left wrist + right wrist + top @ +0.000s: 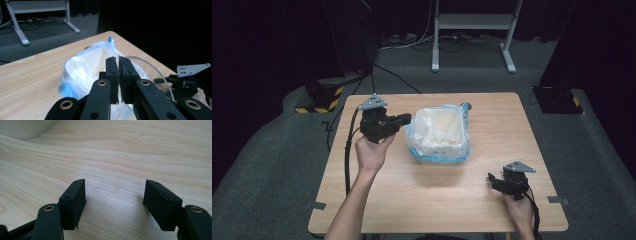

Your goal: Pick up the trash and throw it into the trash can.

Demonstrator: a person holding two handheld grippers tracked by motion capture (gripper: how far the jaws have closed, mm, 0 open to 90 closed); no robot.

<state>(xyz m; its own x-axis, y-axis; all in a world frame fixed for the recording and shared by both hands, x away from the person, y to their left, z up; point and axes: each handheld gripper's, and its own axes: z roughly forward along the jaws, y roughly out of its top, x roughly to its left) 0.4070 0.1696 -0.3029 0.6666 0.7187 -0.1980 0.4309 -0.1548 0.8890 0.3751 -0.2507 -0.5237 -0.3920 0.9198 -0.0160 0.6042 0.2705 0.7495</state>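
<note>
— Translucent blue plastic bag (439,150) lining the white square bin (443,127): position?

— Centre of the light wooden table (412,200), toward the far side. The bag's edge drapes over the bin's rim.

— Left gripper (404,119) condition?

— Raised at the bin's left rim, jaws pressed nearly together on a thin fold of the bag film, as the left gripper view (118,65) shows.

— Right gripper (493,179)?

— Low over the table's near right corner, well apart from the bin. Jaws spread wide, nothing between them; bare wood shows in the gap (113,195).
</note>
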